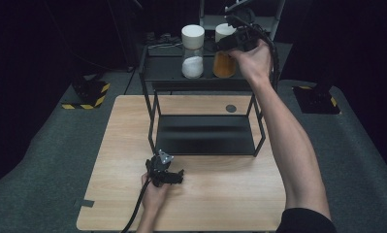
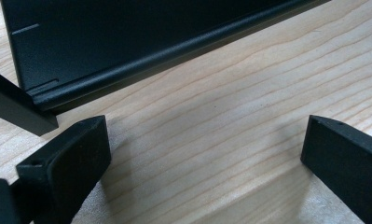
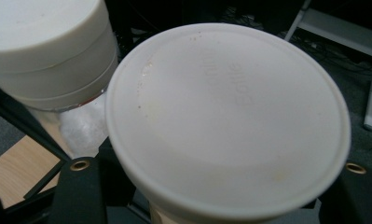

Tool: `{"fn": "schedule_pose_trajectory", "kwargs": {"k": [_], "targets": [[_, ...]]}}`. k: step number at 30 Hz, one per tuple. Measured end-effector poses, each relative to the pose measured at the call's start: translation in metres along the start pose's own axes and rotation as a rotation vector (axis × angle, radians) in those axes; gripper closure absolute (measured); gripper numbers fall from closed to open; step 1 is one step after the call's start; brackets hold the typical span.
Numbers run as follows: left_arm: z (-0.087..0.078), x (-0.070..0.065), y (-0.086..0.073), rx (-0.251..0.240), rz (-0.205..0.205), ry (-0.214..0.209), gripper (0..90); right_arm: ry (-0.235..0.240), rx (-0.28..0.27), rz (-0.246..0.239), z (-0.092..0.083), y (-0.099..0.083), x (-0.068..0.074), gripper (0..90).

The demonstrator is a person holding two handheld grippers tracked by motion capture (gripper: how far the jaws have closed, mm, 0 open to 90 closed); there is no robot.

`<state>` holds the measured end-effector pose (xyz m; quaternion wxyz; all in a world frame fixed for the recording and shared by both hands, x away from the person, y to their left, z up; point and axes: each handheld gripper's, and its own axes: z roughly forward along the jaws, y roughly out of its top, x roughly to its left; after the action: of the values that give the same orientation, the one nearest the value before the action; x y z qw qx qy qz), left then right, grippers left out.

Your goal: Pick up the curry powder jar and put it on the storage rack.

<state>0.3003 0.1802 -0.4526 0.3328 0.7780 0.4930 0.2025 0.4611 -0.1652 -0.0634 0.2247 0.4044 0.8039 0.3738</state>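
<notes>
Two white-lidded jars stand on the top shelf of a black rack [image 1: 203, 86]. One holds white powder [image 1: 192, 53], the other orange powder [image 1: 224, 63]. My right gripper [image 1: 235, 41] reaches the orange jar from the right, just under its lid. In the right gripper view that lid [image 3: 228, 116] sits close above the jaws, which stand one on each side of the jar and closed in on it. The white-powder jar [image 3: 48, 51] is beside it. My left gripper [image 1: 165, 172] rests open on the wooden table [image 1: 220, 194], in front of the rack's left leg, with nothing between its fingers [image 2: 76, 158].
The rack's lower shelf [image 1: 205, 133] is bare; its front lip [image 2: 141, 60] lies just beyond the left gripper [image 2: 207, 154]. A small dark disc [image 1: 231, 108] lies on the table behind the rack. Grey carpet [image 1: 45, 160] surrounds the table.
</notes>
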Motion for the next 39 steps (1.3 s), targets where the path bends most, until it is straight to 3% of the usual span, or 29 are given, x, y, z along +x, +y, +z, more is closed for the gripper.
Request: {"fn": "schedule_pose_trajectory", "kwargs": {"k": [7, 14, 29, 39], "targets": [[0.000, 0.000, 0.000, 0.000, 0.000, 0.000, 1.3, -0.014, -0.005, 0.030, 0.005, 0.001, -0.003, 34.2], [0.000, 0.000, 0.000, 0.000, 0.000, 0.000, 1.3, -0.016, 0.004, 0.023, 0.009, 0.000, -0.002, 34.2], [0.000, 0.000, 0.000, 0.000, 0.000, 0.000, 1.3, 0.022, 0.023, 0.026, 0.008, 0.001, -0.013, 33.2], [0.000, 0.000, 0.000, 0.000, 0.000, 0.000, 1.3, 0.154, -0.022, 0.088, 0.000, -0.006, -0.042, 14.4]]}}
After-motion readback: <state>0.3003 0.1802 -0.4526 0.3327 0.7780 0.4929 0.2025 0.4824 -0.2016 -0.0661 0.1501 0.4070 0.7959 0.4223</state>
